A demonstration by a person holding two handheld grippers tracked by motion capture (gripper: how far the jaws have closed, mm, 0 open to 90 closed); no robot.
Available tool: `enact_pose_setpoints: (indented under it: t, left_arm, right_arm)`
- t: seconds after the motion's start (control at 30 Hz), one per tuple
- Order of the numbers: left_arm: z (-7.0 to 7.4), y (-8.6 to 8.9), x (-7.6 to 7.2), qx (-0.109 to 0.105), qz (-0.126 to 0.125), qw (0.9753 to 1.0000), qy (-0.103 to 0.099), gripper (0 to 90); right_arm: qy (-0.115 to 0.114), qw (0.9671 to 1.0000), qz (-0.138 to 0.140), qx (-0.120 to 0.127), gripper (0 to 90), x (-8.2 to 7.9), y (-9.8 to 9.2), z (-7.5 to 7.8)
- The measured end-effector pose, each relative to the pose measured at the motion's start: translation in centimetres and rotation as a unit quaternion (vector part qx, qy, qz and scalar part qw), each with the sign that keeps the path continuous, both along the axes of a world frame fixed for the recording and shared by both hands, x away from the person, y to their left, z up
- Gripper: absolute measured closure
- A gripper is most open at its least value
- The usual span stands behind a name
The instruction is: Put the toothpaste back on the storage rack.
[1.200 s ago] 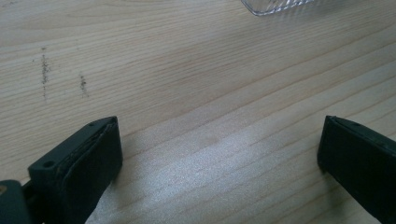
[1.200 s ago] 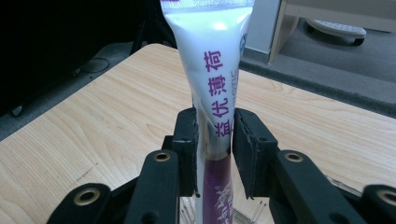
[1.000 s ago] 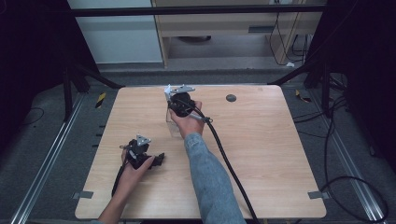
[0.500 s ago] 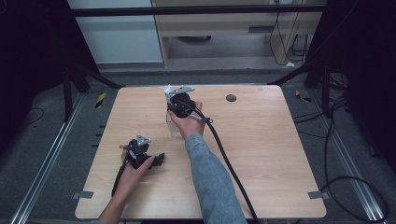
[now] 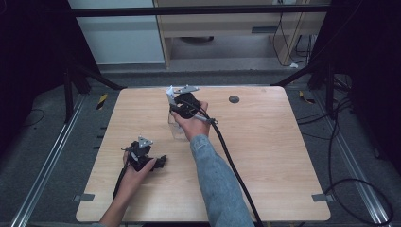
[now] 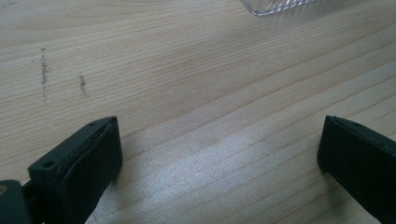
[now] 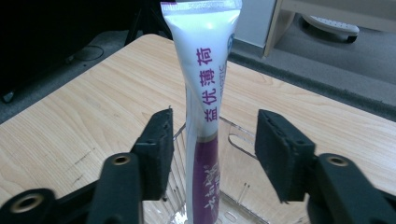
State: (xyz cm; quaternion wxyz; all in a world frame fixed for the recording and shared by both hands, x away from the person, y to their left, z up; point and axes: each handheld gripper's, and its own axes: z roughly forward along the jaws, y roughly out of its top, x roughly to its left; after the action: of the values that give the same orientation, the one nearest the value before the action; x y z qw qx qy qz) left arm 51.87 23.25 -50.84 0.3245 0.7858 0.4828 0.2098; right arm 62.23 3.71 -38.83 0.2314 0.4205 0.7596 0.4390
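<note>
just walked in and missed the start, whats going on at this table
A person is working at a wooden table with a gripper in each hand. The right gripper is open, its jaws on either side of a white and purple tube that stands upright in a clear plastic container. The jaws are not touching the tube. The left gripper is open too, low over bare wood, holding nothing.

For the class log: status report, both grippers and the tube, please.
Left gripper open, low over bare table. Right gripper open astride upright tube, not touching. Tube stands in clear cup. Nothing in the way.
</note>
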Motion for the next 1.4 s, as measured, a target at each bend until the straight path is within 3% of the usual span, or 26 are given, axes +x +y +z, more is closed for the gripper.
enact_pose_setpoints:
  t: [0.53,0.8,1.07,1.17,1.4]
  left_arm:
    - [0.0,0.0,0.0,0.000,0.000,1.0000,0.000,0.0]
    - [0.0,0.0,0.0,0.001,0.000,1.0000,0.000,0.0]
    - [0.0,0.0,-0.1,0.001,-0.001,1.0000,0.000,0.0]
    - [0.0,-0.1,0.0,0.001,0.000,1.0000,-0.001,0.0]
    - [0.0,-0.2,-0.2,0.000,0.001,1.0000,0.000,0.0]
  right_arm:
    - [0.010,0.9999,0.013,-0.002,22.7,-0.5,-0.6,0.7]
    - [0.016,0.9994,0.026,-0.016,14.9,-1.0,-1.1,1.0]
    - [0.014,0.9991,0.038,-0.008,13.1,-1.7,-2.3,1.1]
    - [0.019,0.9990,0.037,-0.019,13.1,-1.7,-2.8,1.2]
    - [0.013,0.9987,0.045,-0.017,13.3,-1.9,-4.2,1.8]
